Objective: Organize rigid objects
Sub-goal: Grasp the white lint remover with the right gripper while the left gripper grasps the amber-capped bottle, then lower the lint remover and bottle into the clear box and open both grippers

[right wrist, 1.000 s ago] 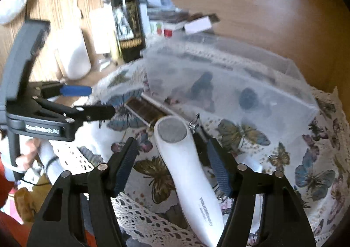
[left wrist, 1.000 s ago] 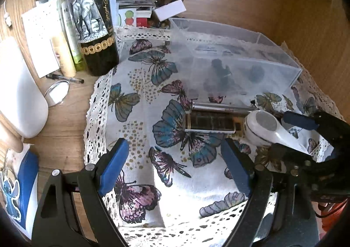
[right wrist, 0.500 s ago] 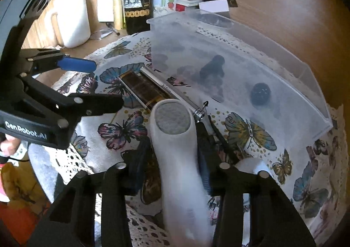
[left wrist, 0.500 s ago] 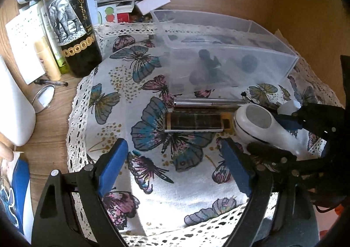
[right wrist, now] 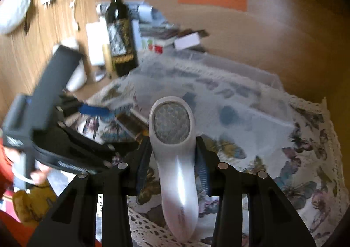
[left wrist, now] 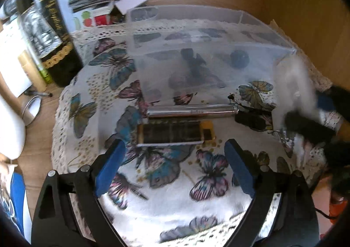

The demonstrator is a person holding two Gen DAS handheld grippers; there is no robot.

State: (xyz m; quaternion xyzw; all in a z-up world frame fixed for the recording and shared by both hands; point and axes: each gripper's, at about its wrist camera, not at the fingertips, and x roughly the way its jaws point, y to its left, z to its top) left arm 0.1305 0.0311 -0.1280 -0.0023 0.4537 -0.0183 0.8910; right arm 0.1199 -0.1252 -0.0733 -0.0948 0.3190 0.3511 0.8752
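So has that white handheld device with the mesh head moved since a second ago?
Yes. The white handheld device, clamped in the right tool, has been lifted off the butterfly tablecloth towards the clear plastic box.

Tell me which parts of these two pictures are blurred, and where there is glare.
Left wrist view: the right gripper is smeared by motion at the right edge, the bottle is soft, and the cloth glares white near the bottom. Right wrist view: the background, with the left gripper, is streaked, while the white device stays fairly sharp, a highlight along its handle.
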